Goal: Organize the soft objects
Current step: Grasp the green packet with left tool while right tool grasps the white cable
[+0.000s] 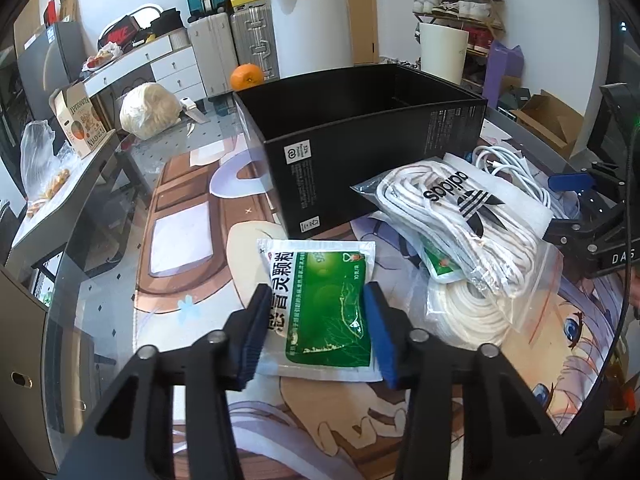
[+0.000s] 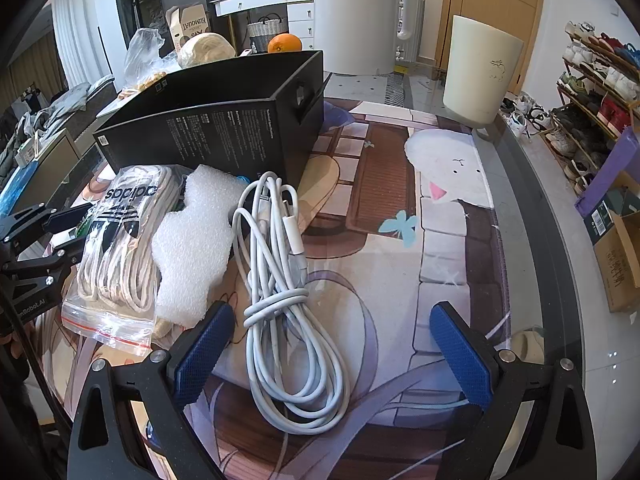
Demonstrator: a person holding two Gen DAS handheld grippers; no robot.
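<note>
My left gripper (image 1: 316, 326) straddles the flat green-and-white foil sachet (image 1: 320, 308) lying on the printed mat before the open black cardboard box (image 1: 360, 136); its fingers are spread, not yet pinching. I judge closing comes next. My right gripper (image 2: 332, 354) hangs wide open over the coiled white cable (image 2: 280, 280).

Home: shoe rack (image 2: 600, 92), suitcases (image 1: 232, 40)
</note>
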